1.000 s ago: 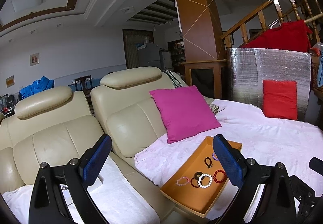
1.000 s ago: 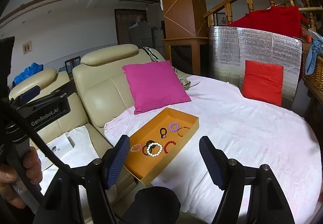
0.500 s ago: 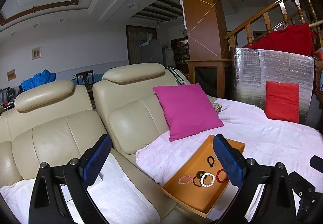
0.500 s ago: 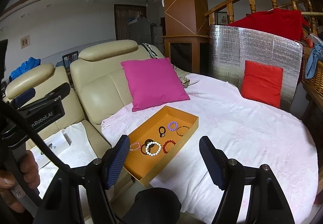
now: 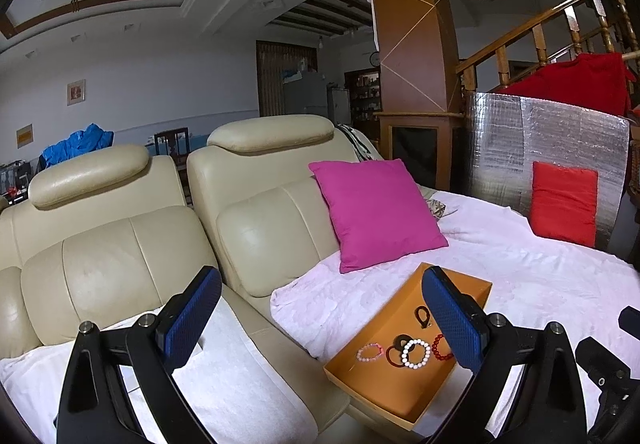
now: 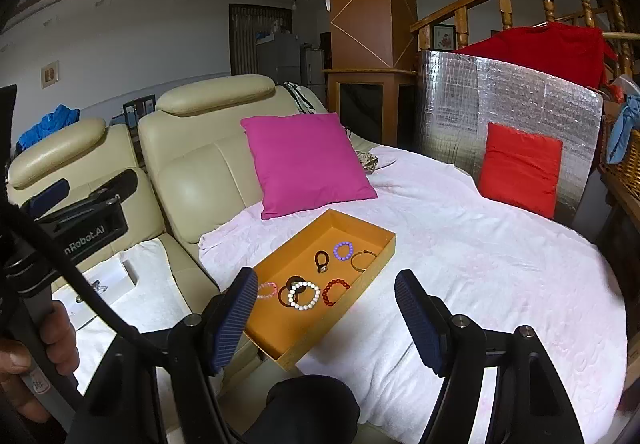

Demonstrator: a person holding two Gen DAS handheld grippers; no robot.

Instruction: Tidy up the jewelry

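both grippers' jaws apart and empty, orange tray [image 6: 370, 276] of bracelets [image 6: 305, 295] ahead between right gripper [image 6: 326, 318] jaws, overhanging the bed edge, likely to tip if nudged by left gripper [image 5: 320, 318].

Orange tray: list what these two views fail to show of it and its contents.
- Left wrist view: the tong finger covers the orange tray far side; purple bracelet unseen, red one half hidden.
- Right wrist view: near-left corner behind a finger; pink bracelet partly cut.
- Black loop's charm: too small.
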